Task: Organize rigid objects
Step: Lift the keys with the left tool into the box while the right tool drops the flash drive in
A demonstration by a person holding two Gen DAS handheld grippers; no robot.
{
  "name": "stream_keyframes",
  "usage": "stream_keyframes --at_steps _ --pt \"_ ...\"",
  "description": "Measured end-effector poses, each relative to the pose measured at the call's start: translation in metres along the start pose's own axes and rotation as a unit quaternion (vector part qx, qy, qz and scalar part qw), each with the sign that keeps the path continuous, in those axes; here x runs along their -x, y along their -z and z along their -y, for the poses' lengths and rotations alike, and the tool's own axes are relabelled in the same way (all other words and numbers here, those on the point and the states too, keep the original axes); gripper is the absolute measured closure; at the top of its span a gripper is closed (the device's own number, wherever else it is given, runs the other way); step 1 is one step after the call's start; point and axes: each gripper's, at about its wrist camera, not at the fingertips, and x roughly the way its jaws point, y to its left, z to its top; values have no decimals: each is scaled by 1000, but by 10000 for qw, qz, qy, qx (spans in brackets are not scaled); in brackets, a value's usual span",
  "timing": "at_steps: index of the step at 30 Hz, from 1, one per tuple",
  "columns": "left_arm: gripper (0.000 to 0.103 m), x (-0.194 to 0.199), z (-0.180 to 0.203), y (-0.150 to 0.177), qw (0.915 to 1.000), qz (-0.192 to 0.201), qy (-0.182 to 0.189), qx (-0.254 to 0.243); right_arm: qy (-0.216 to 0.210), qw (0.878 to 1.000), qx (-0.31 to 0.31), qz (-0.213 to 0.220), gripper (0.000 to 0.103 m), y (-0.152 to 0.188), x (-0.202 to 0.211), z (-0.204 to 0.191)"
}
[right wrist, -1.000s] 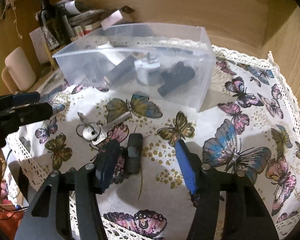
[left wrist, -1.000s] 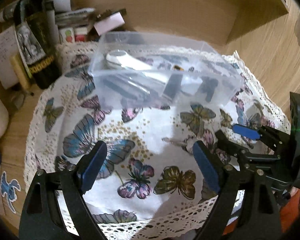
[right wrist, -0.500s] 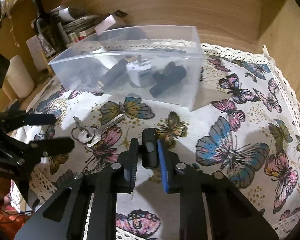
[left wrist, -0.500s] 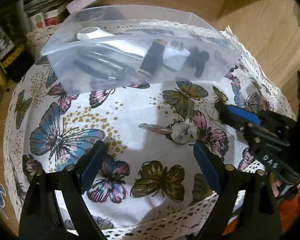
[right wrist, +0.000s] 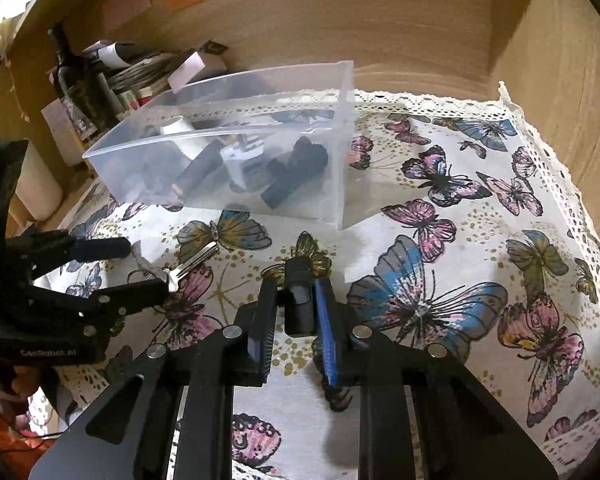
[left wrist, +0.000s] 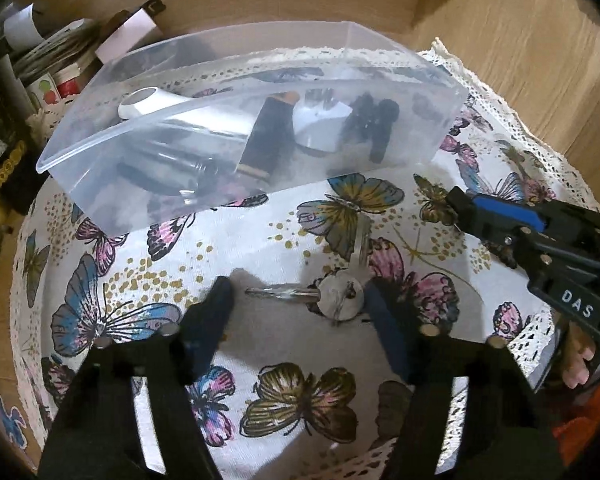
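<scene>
A clear plastic bin (left wrist: 100,148) (right wrist: 340,168) holds several rigid items. A bunch of silver keys (left wrist: 338,300) (right wrist: 192,264) lies on the butterfly cloth. My left gripper (left wrist: 296,300) is open and down at the cloth, one finger on each side of the keys. It shows in the right wrist view (right wrist: 140,264) too. My right gripper (right wrist: 298,300) is shut on a small black block (right wrist: 298,292), held just above the cloth. The right gripper also shows in the left wrist view (left wrist: 472,216).
A butterfly tablecloth (right wrist: 440,280) with a lace edge covers the table. Bottles, papers and boxes (right wrist: 100,76) crowd the back left corner. Wooden walls (right wrist: 420,20) close in the back and right.
My left gripper moved forward and down and narrowed around the keys. My right gripper, shut on the black block, stayed closed and lifted it slightly.
</scene>
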Motion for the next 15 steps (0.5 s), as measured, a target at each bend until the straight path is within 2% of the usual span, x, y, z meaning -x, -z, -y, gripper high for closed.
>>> stream_keyframes --at_steps 7,15 --pt "42 6 2 5 9999 121 -58 11 -36 10000 -54 51 85 -4 2 1" --pt "42 38 -7 2 9980 596 -64 194 -60 9995 -31 303 85 -13 15 -3"
